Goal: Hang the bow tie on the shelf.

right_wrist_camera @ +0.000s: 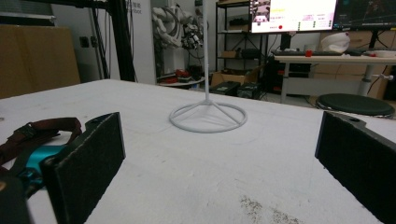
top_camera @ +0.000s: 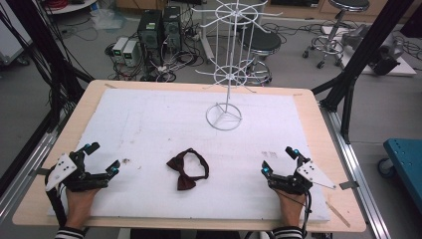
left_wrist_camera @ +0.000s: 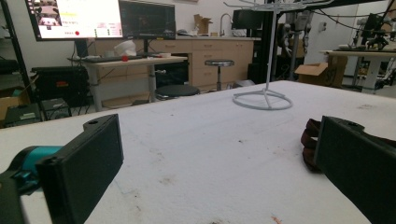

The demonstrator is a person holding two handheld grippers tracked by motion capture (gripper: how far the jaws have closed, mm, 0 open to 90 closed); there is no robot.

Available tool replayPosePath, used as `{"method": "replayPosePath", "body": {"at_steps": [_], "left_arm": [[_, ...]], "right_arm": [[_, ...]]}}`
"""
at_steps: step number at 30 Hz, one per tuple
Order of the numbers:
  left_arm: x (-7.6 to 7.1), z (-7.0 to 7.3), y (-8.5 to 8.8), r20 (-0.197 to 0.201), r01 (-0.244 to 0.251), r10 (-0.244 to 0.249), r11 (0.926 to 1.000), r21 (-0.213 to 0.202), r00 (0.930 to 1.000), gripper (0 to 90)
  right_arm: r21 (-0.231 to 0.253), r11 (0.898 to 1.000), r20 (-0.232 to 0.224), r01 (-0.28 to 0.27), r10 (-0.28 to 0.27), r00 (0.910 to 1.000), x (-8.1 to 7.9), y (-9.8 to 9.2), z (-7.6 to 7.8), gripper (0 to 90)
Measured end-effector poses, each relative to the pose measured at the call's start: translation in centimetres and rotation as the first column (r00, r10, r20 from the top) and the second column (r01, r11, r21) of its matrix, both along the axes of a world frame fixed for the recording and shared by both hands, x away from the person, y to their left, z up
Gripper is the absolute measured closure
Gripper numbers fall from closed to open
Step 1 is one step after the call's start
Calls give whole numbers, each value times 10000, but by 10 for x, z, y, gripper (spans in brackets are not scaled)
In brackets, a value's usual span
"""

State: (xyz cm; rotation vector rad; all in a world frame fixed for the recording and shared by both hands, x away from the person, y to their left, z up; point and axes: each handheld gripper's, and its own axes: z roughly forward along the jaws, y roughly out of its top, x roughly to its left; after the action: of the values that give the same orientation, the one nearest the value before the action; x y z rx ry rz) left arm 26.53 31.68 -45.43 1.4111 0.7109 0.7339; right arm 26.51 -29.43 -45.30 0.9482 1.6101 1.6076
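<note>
Both pairs of jaws stand spread wide, gripping nothing: the left gripper (top_camera: 103, 158) at lower left and the right gripper (top_camera: 278, 160) at lower right rest on the white mat (top_camera: 149, 124). Between them, at lower centre, lies the dark red bow tie (top_camera: 187, 168), apparently awaiting pickup; the white wire rack (top_camera: 226, 74), probably its hanging place, rises at upper centre.

In the left gripper view, the dark red bow tie (left_wrist_camera: 309, 140) is mostly hidden behind one black jaw, with only a folded edge showing. In the right gripper view, its strap (right_wrist_camera: 39, 132) is partly covered by the other jaw and cut off at the left edge. The white wire display stand (top_camera: 226, 64) loses its top at the upper edge of the high view, and both gripper views crop its pole and arms.
</note>
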Motion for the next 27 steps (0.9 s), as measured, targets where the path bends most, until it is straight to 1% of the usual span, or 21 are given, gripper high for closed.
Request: {"method": "replayPosePath", "body": {"at_steps": [3,6,13,16,20,22,24,25,26,27], "left_arm": [[0,0,0,4,6,-6,10000,55,10000,18],[0,0,0,44,2,-2,10000,31,10000,18],[0,0,0,66,0,0,10000,54,10000,18],[-1,0,0,103,2,-3,10000,55,9999,18],[0,0,0,78,-1,0,10000,55,10000,18],[0,0,0,71,-3,2,10000,49,10000,18],[0,0,0,58,-14,14,10000,0,10000,18],[0,0,-1,62,-11,12,10000,-6,10000,18],[0,0,0,54,-4,4,10000,36,10000,18],[0,0,0,57,-3,3,10000,42,10000,18]], "right_arm": [[-124,9999,13,-2,2,10000,-1,1,0,8],[-13,10000,-8,20,-20,10000,0,0,0,8],[-12,10000,-10,-9,9,10000,0,0,0,8],[218,9998,-117,-30,33,9999,1,-2,1,8],[155,9999,-84,75,-74,9999,1,-4,2,8],[251,9997,-41,74,-73,10000,0,-5,5,9],[191,9998,-104,-17,19,9999,1,-6,9,9],[191,9998,-104,-17,19,9999,1,-6,9,9],[171,9998,-113,-116,118,9999,2,-6,15,9],[171,9998,-113,-116,118,9999,2,-6,15,9]]}}
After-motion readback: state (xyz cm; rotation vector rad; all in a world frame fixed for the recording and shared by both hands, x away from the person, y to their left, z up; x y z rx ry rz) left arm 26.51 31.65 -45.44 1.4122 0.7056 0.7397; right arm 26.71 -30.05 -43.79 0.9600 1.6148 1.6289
